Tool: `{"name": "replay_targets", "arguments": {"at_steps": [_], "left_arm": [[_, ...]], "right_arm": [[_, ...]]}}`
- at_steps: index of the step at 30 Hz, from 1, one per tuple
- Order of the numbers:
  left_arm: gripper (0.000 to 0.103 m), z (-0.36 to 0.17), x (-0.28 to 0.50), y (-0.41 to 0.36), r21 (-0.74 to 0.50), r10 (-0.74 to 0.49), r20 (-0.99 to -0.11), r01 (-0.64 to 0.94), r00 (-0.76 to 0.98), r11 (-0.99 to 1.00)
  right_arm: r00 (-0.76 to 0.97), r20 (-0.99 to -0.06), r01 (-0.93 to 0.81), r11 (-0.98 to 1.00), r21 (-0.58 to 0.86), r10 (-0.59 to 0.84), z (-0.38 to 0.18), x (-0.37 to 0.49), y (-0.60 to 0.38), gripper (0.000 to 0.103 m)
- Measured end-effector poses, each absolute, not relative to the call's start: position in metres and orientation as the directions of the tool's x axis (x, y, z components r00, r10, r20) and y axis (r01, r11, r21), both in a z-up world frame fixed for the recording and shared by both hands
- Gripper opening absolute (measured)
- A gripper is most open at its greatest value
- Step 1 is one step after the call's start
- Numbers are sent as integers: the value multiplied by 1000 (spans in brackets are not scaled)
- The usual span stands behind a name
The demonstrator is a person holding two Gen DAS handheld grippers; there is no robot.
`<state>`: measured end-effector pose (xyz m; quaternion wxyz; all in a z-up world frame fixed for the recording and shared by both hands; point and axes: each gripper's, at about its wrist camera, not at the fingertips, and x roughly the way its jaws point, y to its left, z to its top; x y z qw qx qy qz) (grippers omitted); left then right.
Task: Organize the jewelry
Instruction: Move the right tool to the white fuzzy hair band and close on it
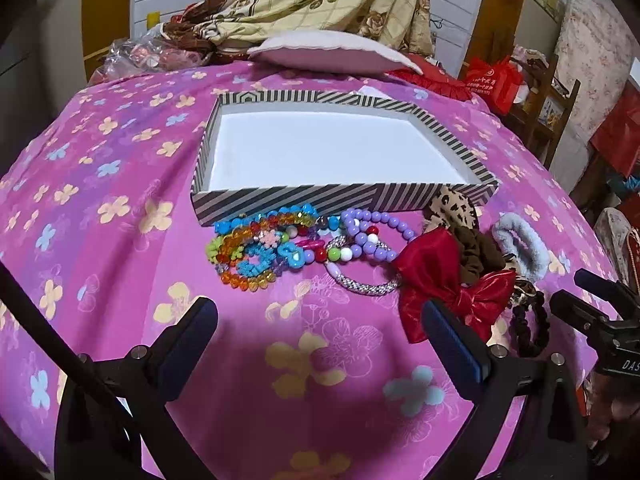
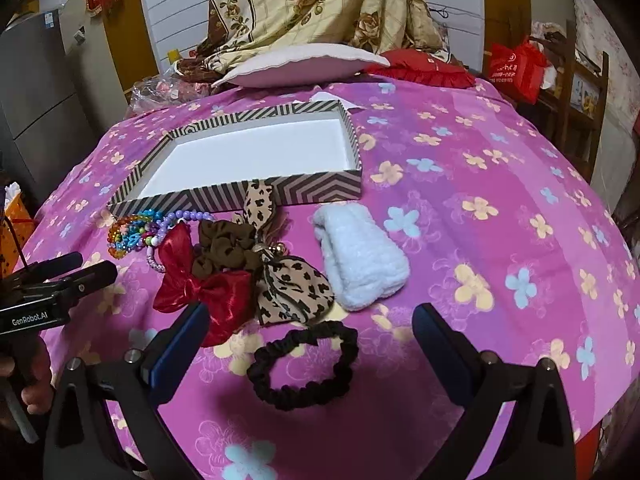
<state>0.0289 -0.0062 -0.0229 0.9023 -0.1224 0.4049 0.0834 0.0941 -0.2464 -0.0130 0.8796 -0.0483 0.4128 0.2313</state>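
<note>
Left wrist view: the left hand-held gripper (image 1: 320,320) hangs wide open and empty just short of the beaded bracelets (image 1: 256,248), which lie before a striped box (image 1: 340,200) on a pink floral bedspread (image 1: 100,160). Right hand-held gripper (image 2: 308,332), open, empty, straddles a black scrunchie (image 2: 304,360). Cluttered bedroom.

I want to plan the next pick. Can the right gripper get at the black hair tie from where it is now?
Probably yes. The right gripper is open, and the black hair tie lies flat on the pink cloth between its fingers, apart from the red bow and the leopard pouch. Nothing covers it.
</note>
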Motion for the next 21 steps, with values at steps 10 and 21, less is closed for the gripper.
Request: {"name": "replay_targets", "arguments": {"at_steps": [10,21], "left_arm": [[64,-22,29,-4,-237,-19,-735,-231,678,944],[64,-20,28,3,-266,-15,-725,-259,689,928]], "right_arm": [[528,-772,-391,908,149,354,-21,105,-262,103],[519,-760,-343,910,233,390,-25,122,-282,103]]}}
